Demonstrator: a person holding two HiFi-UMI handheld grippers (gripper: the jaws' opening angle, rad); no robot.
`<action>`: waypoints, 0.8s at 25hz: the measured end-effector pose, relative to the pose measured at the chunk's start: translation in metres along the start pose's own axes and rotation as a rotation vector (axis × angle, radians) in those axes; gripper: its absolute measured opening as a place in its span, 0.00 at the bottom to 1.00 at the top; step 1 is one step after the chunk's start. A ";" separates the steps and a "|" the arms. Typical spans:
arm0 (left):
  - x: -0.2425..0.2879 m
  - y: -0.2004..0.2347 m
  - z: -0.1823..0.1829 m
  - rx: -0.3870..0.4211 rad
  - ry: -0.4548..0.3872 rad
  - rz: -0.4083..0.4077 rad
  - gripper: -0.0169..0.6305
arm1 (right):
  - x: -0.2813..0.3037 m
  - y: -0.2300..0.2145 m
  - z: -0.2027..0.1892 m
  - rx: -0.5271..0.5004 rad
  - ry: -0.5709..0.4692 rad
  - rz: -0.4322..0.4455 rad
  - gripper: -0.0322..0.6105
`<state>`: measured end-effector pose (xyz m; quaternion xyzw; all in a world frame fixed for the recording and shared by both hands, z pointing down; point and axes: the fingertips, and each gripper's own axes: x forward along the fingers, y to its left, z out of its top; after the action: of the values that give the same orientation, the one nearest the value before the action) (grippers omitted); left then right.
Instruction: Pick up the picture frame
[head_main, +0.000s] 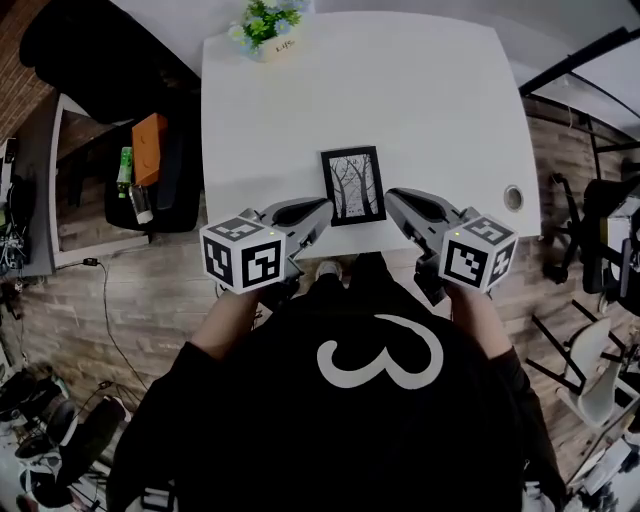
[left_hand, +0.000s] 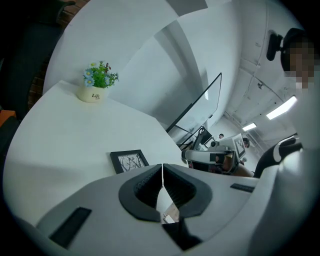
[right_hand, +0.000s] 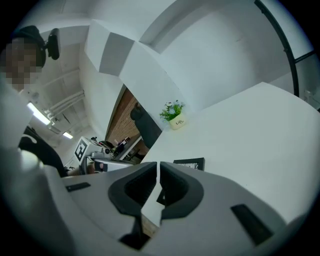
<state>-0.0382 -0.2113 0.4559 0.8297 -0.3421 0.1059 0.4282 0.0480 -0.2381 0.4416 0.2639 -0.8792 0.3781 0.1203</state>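
A black picture frame (head_main: 353, 185) with a tree drawing lies flat on the white table (head_main: 430, 100), near its front edge. The left gripper (head_main: 322, 210) sits just left of the frame's lower corner, its jaws closed with nothing between them. The right gripper (head_main: 392, 198) hovers just right of the frame's lower edge, also shut and empty. In the left gripper view the frame (left_hand: 129, 161) lies ahead and to the left of the jaw tips (left_hand: 162, 166). In the right gripper view the frame (right_hand: 190, 163) shows just beyond the jaws (right_hand: 158, 164), to the right.
A small pot of flowers (head_main: 268, 28) stands at the table's far left corner. A round cable hole (head_main: 513, 196) sits at the table's right front. A cabinet with an orange box (head_main: 148, 148) stands left of the table, and chairs (head_main: 600, 240) stand at the right.
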 end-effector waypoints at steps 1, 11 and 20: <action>0.004 0.004 0.000 -0.007 0.005 0.012 0.05 | 0.003 -0.006 -0.001 -0.005 0.010 0.001 0.09; 0.035 0.035 -0.004 -0.077 0.035 0.113 0.05 | 0.025 -0.053 -0.004 0.013 0.072 -0.003 0.09; 0.040 0.058 -0.006 -0.115 0.046 0.203 0.11 | 0.037 -0.072 -0.006 -0.006 0.116 -0.025 0.11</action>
<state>-0.0458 -0.2492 0.5154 0.7622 -0.4202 0.1479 0.4696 0.0573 -0.2887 0.5042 0.2521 -0.8685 0.3886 0.1765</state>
